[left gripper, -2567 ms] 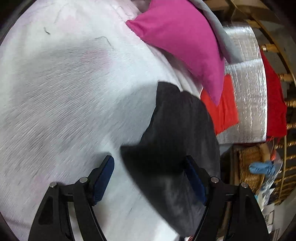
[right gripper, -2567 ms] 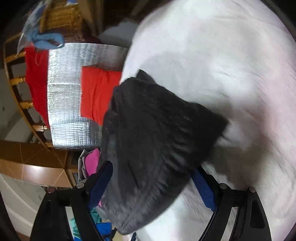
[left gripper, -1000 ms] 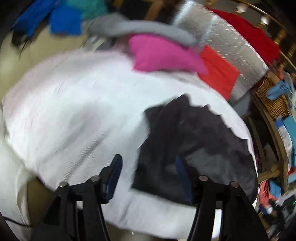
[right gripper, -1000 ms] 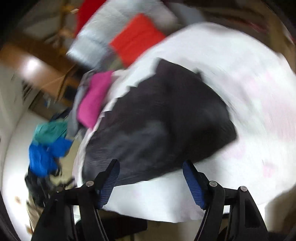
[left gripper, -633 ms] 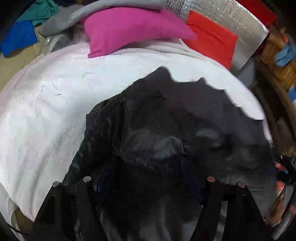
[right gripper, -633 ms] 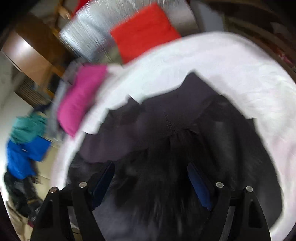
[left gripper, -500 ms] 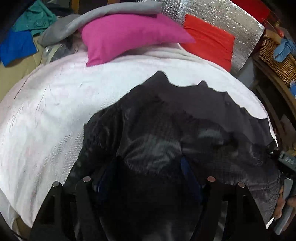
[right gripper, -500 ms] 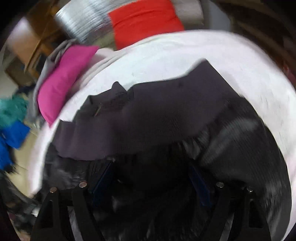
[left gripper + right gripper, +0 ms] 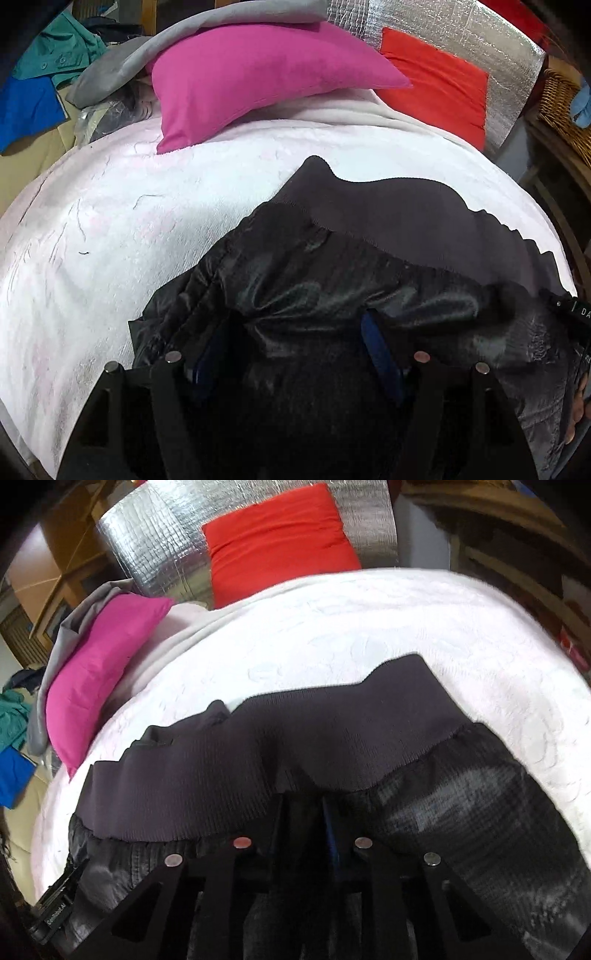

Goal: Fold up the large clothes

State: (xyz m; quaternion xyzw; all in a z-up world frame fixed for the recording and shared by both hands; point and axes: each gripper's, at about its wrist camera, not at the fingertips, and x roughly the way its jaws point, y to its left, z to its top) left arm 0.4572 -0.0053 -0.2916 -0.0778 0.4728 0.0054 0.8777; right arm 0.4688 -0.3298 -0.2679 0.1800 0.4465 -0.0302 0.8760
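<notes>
My white textured bedspread [image 9: 110, 229] carries the black jacket [image 9: 332, 280], shiny quilted with a ribbed hem, bunched at its near edge. My right gripper [image 9: 301, 812] has just closed, pinching the jacket. My left gripper [image 9: 291, 343], tilted down, stands wide, jacket between its jaws.

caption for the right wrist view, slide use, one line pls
Right tongs closing on the black jacket below its ribbed hem, on the white bedspread.
</notes>
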